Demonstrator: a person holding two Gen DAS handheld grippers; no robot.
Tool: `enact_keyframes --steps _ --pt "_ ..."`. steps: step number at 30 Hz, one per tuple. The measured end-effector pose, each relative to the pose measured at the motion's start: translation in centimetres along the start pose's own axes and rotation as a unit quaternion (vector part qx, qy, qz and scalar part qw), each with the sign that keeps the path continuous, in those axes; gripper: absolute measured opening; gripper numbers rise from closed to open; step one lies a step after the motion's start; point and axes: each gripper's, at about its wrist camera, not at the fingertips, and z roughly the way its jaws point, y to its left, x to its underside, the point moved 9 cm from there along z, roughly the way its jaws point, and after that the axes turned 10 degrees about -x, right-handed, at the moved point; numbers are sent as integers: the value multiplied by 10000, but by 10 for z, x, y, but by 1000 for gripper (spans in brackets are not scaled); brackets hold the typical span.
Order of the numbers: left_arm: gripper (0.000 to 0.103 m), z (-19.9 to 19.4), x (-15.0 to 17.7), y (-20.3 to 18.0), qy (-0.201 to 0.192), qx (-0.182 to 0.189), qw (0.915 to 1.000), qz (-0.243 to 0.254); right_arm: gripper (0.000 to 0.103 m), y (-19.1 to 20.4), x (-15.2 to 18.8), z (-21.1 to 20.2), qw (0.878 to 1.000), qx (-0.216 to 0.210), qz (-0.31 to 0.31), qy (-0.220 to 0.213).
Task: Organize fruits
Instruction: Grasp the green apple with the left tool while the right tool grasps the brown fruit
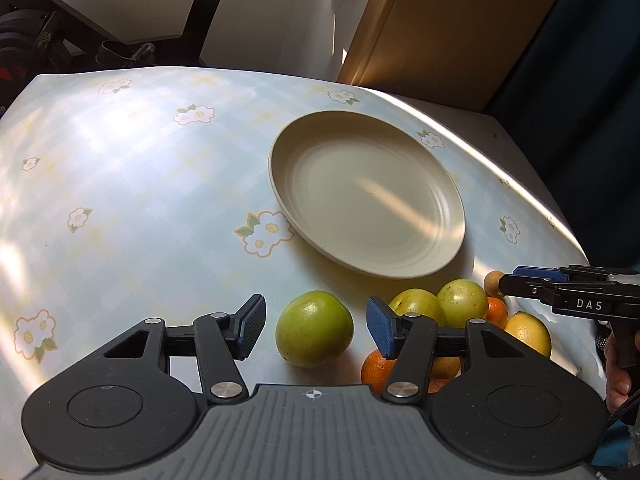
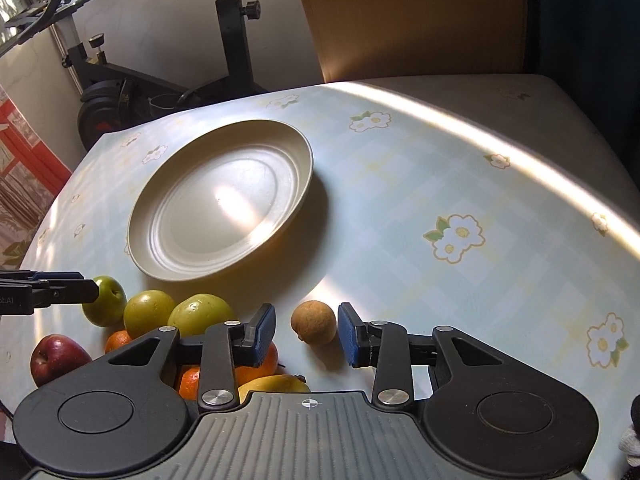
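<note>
Blue-padded jaws of the left gripper stand apart on either side of a green apple, which lies on the flowered tablecloth on the near side of the beige plate; a gap shows between each pad and the fruit, so nothing is clamped. The right gripper likewise has its jaws spread, with a small brown round fruit sitting between the pads and clear of both, just off the plate's near right edge in the right wrist view. No earlier view is at hand, so I describe only how the jaws stand.

Between the two grippers, near the plate's front rim, the remaining fruit huddles in a heap: two yellow-green apples side by side, several oranges partly hidden under the right gripper's left finger, and a yellow fruit closest to the camera. A red apple lies farthest from the plate, at the heap's left end in the right wrist view.

The plate carries no fruit, and it rests on the tablecloth beyond the heap. Behind the table, farther from the plate, stands an exercise bike against a pale wall, and a brown board leans at the table's far edge.
</note>
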Motion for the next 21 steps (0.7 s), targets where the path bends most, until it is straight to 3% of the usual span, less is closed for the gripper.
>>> enact_keyframes --steps 9,21 --pt "60 8 2 8 172 82 9992 -360 27 -9 2 7 9990 -86 438 5" --pt "60 15 9 4 349 114 9987 -367 27 -18 7 12 9964 -246 815 -10"
